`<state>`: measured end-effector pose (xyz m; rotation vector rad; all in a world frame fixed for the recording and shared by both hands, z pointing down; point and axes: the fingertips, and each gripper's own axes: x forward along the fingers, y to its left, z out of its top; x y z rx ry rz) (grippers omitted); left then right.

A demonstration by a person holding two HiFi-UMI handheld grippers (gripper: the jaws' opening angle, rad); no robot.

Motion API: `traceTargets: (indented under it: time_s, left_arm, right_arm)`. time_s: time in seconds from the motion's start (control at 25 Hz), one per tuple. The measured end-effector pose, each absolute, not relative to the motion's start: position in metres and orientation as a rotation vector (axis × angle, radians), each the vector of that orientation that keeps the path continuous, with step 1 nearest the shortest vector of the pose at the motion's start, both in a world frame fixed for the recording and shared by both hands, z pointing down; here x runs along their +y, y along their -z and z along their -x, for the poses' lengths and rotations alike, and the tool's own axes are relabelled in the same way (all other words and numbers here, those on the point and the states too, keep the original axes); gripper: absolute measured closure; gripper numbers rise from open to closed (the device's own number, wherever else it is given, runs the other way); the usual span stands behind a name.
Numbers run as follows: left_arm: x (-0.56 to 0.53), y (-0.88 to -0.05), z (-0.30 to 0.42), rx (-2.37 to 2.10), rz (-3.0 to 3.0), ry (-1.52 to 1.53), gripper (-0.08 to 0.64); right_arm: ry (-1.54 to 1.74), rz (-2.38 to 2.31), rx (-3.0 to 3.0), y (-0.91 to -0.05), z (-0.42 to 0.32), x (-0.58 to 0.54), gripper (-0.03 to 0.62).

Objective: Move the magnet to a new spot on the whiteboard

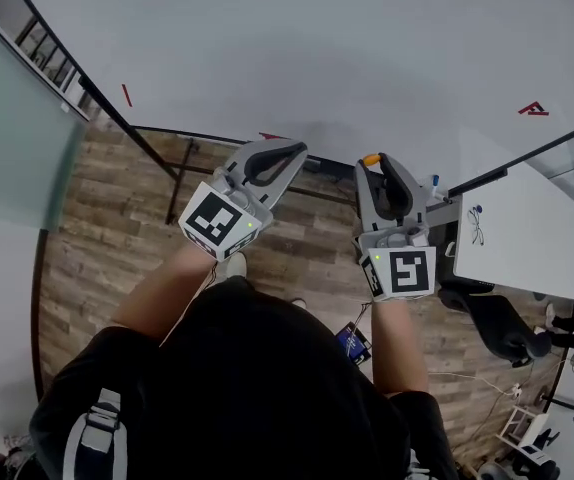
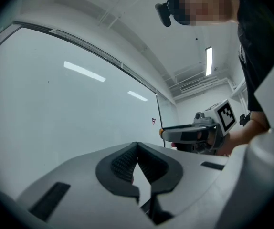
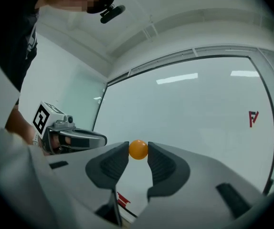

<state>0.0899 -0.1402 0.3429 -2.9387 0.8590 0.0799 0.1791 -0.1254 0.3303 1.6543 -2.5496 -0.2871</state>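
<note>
Grey moulded jaws of the right gripper (image 3: 138,152) are seen pinching a small orange magnet (image 3: 138,148) between their very tips, the dark ribbed pads pressing on its two sides across the widest part. The magnet is round, smooth and glossy, and is judged to be hard, light and somewhat slippery. A hold across its middle, as here, is thought safest, since a pinch off centre could let it squirt out from between the pads. Some pull is to be expected wherever it meets the board. The magnet is held close before the whiteboard (image 3: 199,113), near its lower edge as the head view shows it. Whether it touches the surface cannot be told. The board is flat, white and shiny, ceiling lights being mirrored in it, and a small red mark (image 3: 253,119) is carried near its right edge. The left gripper (image 2: 137,147) is held beside the right one with its jaws pressed together on nothing, ribbed pad against ribbed pad. Below both, a wood-patterned floor (image 1: 307,248) is seen.
</note>
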Motion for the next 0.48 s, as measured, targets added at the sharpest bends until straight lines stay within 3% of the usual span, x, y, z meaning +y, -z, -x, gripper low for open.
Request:
traceTargets:
  time_s: [0.48]
  left_arm:
    - [-0.097, -0.375, -0.056, 0.901, 2.949, -0.062, 0.555]
  right_arm:
    - [0.186, -1.557, -2.739, -0.368, -0.150, -0.076, 0.472]
